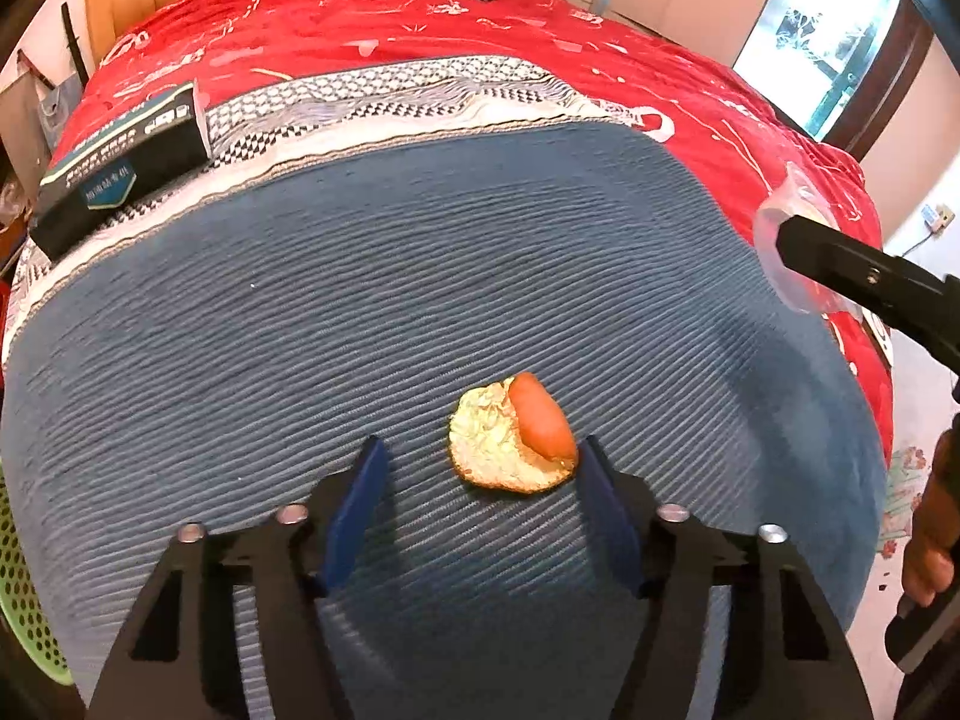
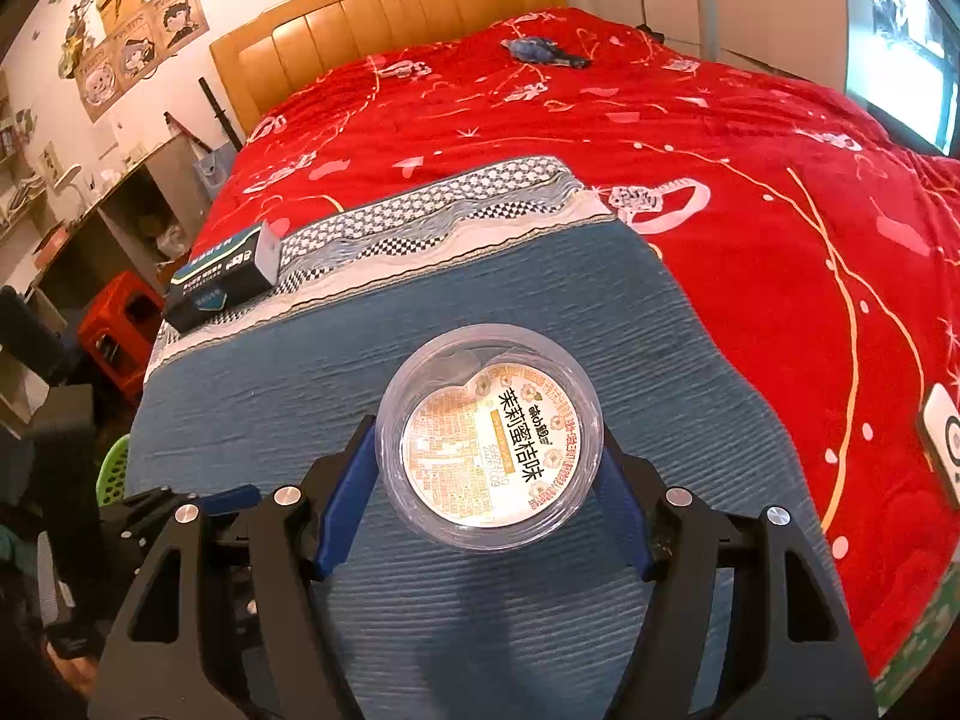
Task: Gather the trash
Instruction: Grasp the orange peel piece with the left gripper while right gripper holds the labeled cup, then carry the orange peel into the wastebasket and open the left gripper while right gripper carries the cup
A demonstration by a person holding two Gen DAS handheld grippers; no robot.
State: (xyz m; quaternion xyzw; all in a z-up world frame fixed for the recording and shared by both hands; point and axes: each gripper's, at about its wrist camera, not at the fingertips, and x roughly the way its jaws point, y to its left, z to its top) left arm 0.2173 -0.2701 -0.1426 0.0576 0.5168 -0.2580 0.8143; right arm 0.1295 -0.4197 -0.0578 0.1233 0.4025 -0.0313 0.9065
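A piece of orange peel (image 1: 513,441) lies on the blue ribbed mat (image 1: 360,300), between and just ahead of the tips of my open left gripper (image 1: 480,450), nearer its right finger. My right gripper (image 2: 489,438) is shut on a clear plastic cup (image 2: 489,438) with a printed foil lid, held above the mat (image 2: 300,372). In the left wrist view the cup (image 1: 780,240) and the right gripper (image 1: 792,246) show at the right edge. A dark blue box (image 1: 120,180) lies at the mat's far left corner; it also shows in the right wrist view (image 2: 222,282).
The mat lies on a bed with a red quilt (image 2: 720,180) and a wooden headboard (image 2: 390,18). A blue toy (image 2: 540,51) lies far up the bed. A green perforated basket (image 1: 24,588) stands by the bed's left side. A red crate (image 2: 120,324) and desk stand at the left.
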